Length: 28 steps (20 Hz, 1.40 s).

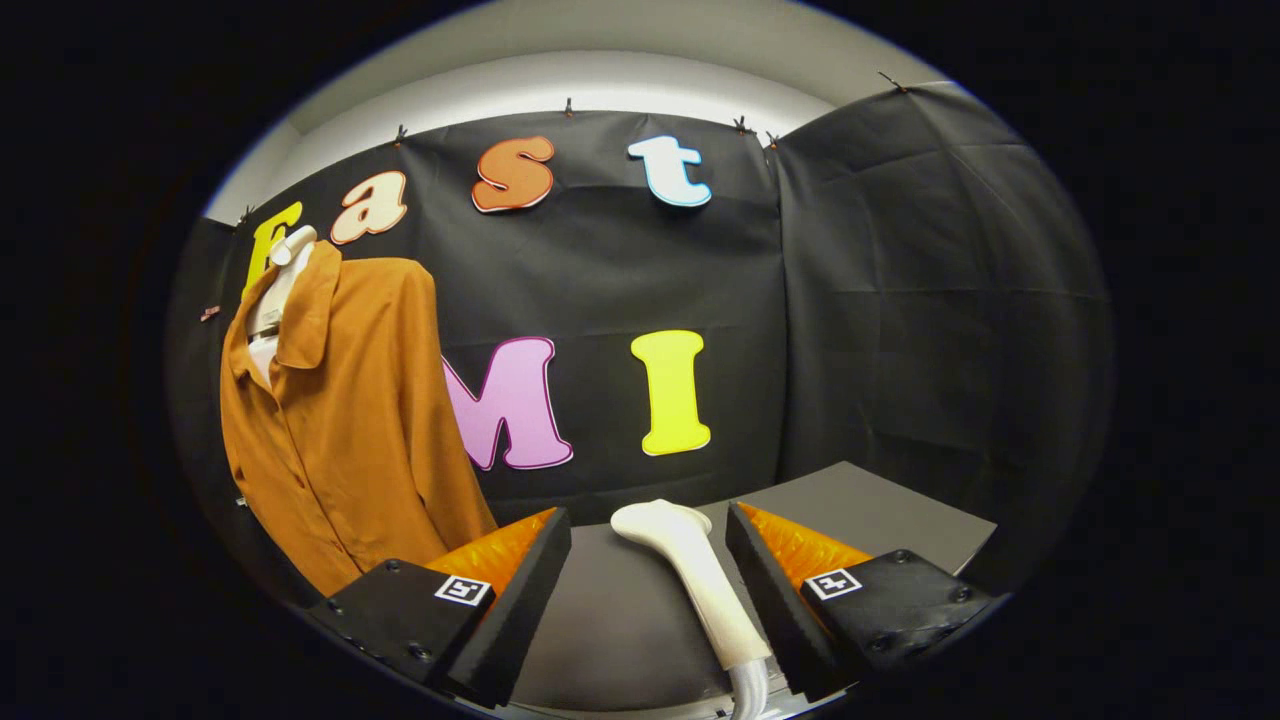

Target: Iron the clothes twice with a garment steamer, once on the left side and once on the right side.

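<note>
A white garment steamer (690,575) lies on the grey table (600,630), head pointing away from me and its grey hose (750,692) trailing back toward me. My gripper (648,520) is open, and the steamer lies between the fingers, close to the right finger and well apart from the left one. An orange button-up shirt (350,420) hangs on a white mannequin torso (283,272) beyond and to the left of the left finger, with its front turned toward the table.
The table's far right corner (900,515) juts toward the black cloth wall (940,330). The same cloth closes off the back behind the shirt and the table.
</note>
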### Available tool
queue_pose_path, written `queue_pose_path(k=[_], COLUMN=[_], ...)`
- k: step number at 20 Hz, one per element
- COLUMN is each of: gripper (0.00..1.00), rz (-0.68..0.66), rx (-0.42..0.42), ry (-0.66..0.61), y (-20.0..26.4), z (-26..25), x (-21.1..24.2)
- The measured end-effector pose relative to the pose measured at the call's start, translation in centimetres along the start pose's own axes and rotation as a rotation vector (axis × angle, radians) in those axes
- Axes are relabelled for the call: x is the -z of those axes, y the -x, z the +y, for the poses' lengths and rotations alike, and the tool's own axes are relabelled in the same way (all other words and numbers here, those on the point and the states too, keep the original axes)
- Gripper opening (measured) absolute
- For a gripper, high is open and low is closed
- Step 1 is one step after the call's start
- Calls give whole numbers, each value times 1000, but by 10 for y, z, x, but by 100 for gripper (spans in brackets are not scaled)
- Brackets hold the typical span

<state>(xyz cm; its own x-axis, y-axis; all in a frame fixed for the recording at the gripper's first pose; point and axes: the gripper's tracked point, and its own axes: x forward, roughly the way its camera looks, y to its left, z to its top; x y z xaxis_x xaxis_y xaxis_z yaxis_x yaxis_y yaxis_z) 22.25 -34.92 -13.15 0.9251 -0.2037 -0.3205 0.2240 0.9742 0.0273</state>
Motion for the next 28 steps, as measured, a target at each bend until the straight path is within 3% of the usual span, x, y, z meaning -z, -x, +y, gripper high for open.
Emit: queue_pose_path(k=[15, 21, 23, 24, 26, 28], gripper=[97, 82, 69, 57, 56, 49], rz=[364, 479, 505, 511, 522, 523], rx=[27, 53, 57, 56, 47, 32], ry=[-30, -11, -22, -27, -3, 43], y=[-61, -69, -69, -70, -77, -70], z=[-39, -46, -47, -46, -45, -42], x=[95, 122, 127, 127, 128, 129])
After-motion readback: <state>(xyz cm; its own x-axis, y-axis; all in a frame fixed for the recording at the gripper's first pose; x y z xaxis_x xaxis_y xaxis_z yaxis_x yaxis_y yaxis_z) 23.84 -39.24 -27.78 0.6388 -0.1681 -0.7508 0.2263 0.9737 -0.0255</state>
